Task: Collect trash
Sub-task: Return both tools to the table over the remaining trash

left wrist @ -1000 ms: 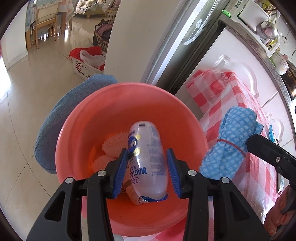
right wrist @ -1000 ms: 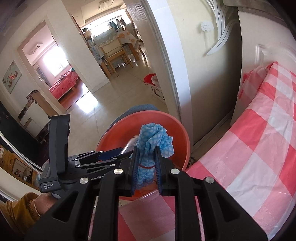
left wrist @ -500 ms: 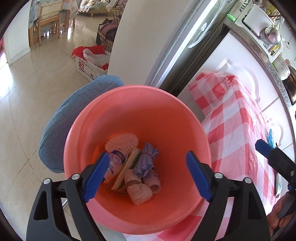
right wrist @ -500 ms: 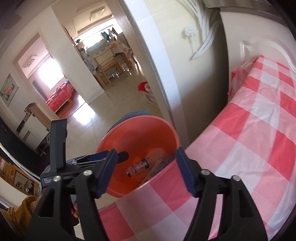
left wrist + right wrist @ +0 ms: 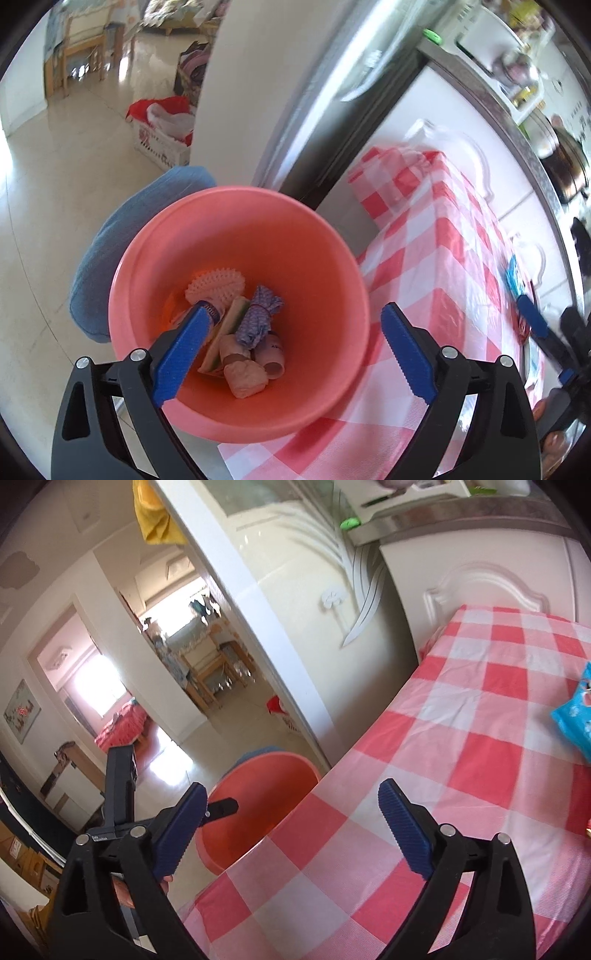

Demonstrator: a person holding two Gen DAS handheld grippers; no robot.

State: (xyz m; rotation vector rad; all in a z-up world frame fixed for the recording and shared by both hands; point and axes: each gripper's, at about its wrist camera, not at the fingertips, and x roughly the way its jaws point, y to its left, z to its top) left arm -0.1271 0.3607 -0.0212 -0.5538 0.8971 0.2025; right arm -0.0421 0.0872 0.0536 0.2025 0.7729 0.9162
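Note:
A coral plastic bin (image 5: pixel 295 229) stands beside the table with the red-checked cloth (image 5: pixel 436 258). In it lie a blue cloth bundle (image 5: pixel 260 321), a plastic bottle (image 5: pixel 210 310), a white foam net (image 5: pixel 216 288) and several small pieces of trash. My left gripper (image 5: pixel 291 350) is open and empty above the bin. My right gripper (image 5: pixel 291 830) is open and empty above the table's corner, with the bin (image 5: pixel 266 771) to its left. A blue packet (image 5: pixel 576 716) lies on the cloth at the right.
A blue cushioned stool (image 5: pixel 118 251) sits behind the bin. A white door frame (image 5: pixel 236 92) and a cabinet (image 5: pixel 472 572) stand close by. A white basket with red cloth (image 5: pixel 162 125) is on the tiled floor. The right gripper shows in the left wrist view (image 5: pixel 535 328).
My left gripper opened and dropped the bottle into the bin. My right gripper opened and dropped the blue cloth bundle into the bin, then swung right over the table.

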